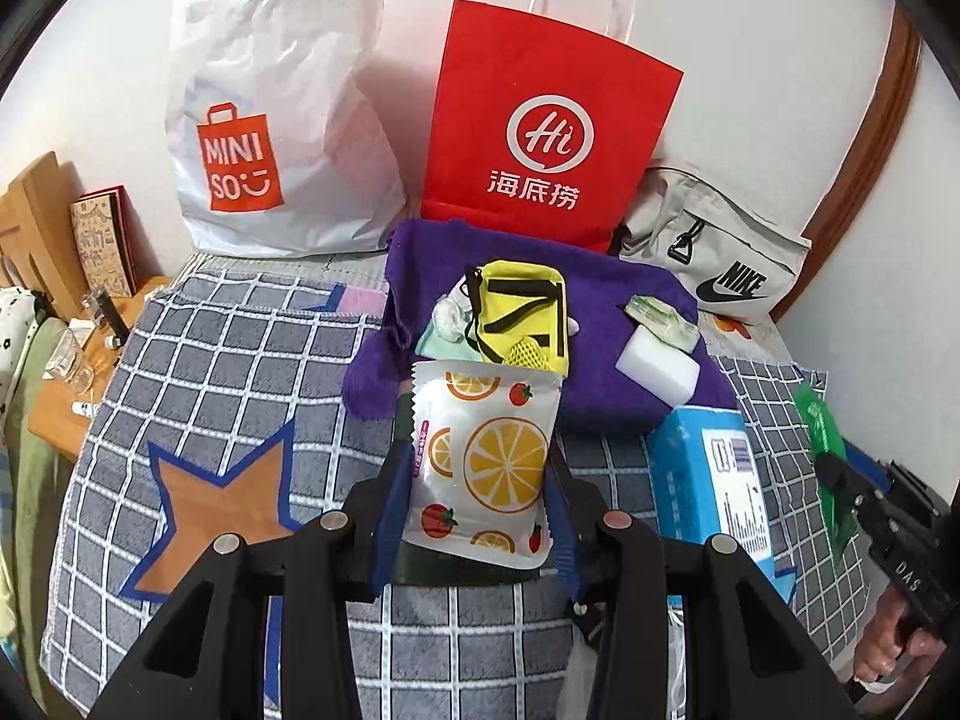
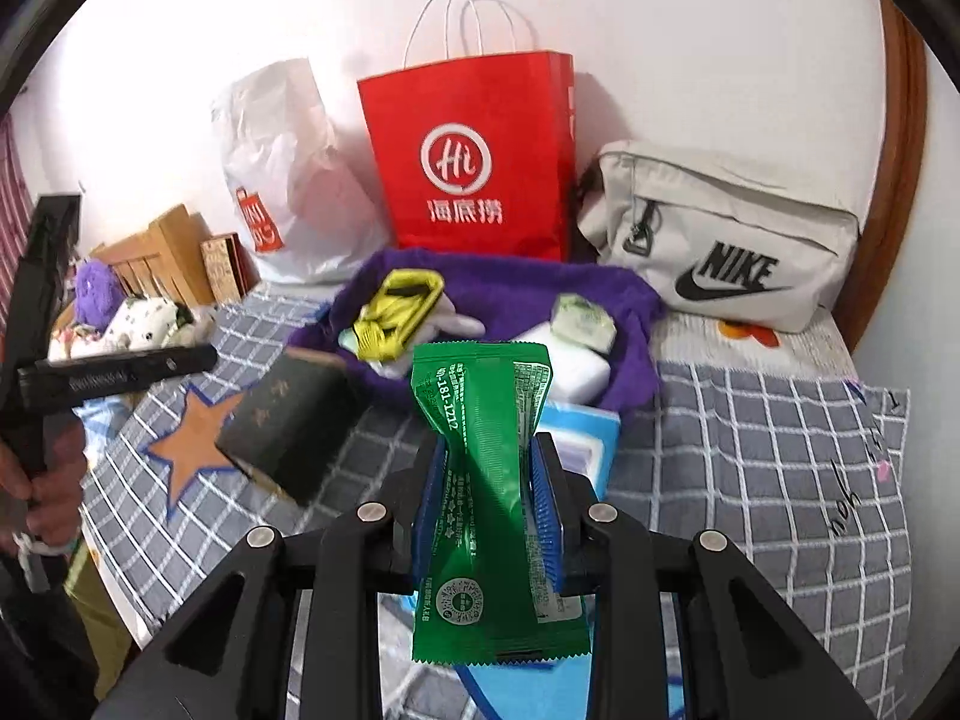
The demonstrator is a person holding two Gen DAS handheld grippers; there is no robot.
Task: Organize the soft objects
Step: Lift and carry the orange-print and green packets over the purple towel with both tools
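Left gripper point(image 1: 477, 480) clamps a fruit-printed white packet point(image 1: 480, 468); right gripper point(image 2: 487, 480) pinches a green packet point(image 2: 489, 498).

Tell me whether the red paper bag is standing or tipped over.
Standing. The red paper bag sits upright against the wall, its white handles pointing up, behind the purple towel.

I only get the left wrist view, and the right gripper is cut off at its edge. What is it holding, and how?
Observer: The right gripper is shut on a green packet, pinched at its middle so that it narrows there.
Operator: Any soft thing far left that I miss?
Observer: Yes, a purple plush toy sits beside the wooden frame.
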